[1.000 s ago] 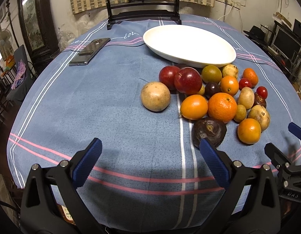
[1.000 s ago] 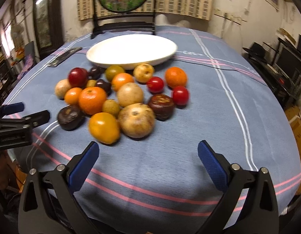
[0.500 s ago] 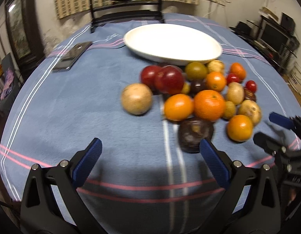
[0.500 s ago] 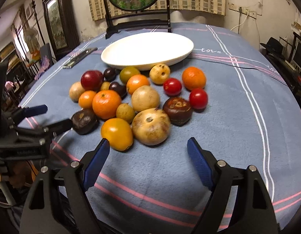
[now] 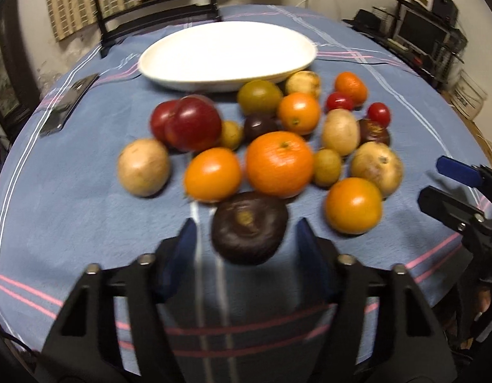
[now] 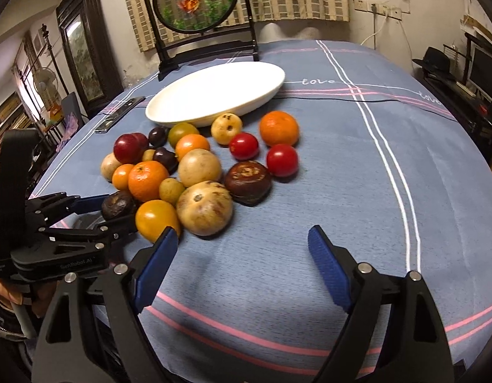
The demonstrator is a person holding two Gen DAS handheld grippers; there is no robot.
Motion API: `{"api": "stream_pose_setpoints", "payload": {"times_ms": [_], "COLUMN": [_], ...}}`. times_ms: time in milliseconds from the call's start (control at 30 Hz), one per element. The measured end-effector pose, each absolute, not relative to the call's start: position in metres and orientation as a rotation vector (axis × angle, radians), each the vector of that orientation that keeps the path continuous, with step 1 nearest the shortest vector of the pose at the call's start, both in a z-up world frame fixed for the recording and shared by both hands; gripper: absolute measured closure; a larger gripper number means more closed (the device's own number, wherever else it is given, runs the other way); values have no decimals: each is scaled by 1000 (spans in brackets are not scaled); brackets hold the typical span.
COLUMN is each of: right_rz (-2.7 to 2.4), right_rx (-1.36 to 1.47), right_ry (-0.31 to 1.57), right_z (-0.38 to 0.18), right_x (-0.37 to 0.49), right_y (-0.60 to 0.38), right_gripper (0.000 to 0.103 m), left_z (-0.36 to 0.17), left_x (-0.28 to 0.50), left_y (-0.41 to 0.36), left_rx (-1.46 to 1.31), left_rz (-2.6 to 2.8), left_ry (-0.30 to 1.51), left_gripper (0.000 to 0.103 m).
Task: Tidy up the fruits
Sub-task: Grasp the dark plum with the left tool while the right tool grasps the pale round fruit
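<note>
A pile of fruit lies on the blue tablecloth in front of a white oval plate (image 5: pixel 226 54) (image 6: pixel 214 95). Oranges, red apples, tan round fruits and small red tomatoes are in the pile. Nearest to me is a dark purple fruit (image 5: pixel 249 226) (image 6: pixel 118 203). My left gripper (image 5: pixel 246 239) (image 6: pixel 114 212) has a finger on each side of it and its jaws are closing, with thin gaps still showing at the pads. My right gripper (image 6: pixel 242 233) (image 5: pixel 437 180) hovers just in front of a big tan fruit (image 6: pixel 204 207). Its jaws are opening with nothing between them.
A dark phone (image 5: pixel 67 105) (image 6: pixel 118 115) lies on the cloth left of the plate. A round framed picture on a black stand (image 6: pixel 198 3) rises behind the plate. Bare cloth (image 6: pixel 357 175) stretches to the right of the pile. Furniture lines the room's edges.
The left gripper moved forward to the dark purple fruit and narrowed its jaws around it. The right gripper shifted closer to the pile, its jaws a little narrower than a second ago.
</note>
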State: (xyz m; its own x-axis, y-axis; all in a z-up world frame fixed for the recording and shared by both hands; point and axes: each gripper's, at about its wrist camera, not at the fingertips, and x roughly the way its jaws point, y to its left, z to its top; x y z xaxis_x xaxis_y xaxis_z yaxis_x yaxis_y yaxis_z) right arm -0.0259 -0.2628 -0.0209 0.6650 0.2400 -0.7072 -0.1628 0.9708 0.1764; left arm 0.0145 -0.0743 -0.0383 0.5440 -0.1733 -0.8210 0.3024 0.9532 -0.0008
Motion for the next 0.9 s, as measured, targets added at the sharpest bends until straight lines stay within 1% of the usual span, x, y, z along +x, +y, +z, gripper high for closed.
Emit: {"api": "stream_pose_setpoints", "payload": {"times_ms": [100,300,433,533,600,633,700,900], "right_rz": [229,239,190,217,237,239,239,264], "right_rx": [99,48,-117,-125,-119,-123,-135,-138], "right_ry": [814,811,846,873,877,882,887,889], "right_z": [-22,-19,-25,-32,-34,-35,-37,-39], "right_x": [-27,-27,-26,-25,-22,-19,-14,2], "right_y": [-263,-254,-237,-235,-233,-231,-228,-212], "right_gripper": [15,15,15,16,26,28,36,51], "left_z": [-37,-26,-20,-19,-19,-19,-20,-23], "left_x": [12,5,3,1,1,1,2,5], "left_y": [-76,-59,-44,-39,-38,-37,-35,-28], "left_rx": [147,95,63,51,47,46,45,29], "left_rz": [-307,-327,-305,-297,-299,-300,-301,-286], "left_ry": [939,917,903,896,897,897,898,906], "left_gripper": [57,57,57,57,57,57,57,57]}}
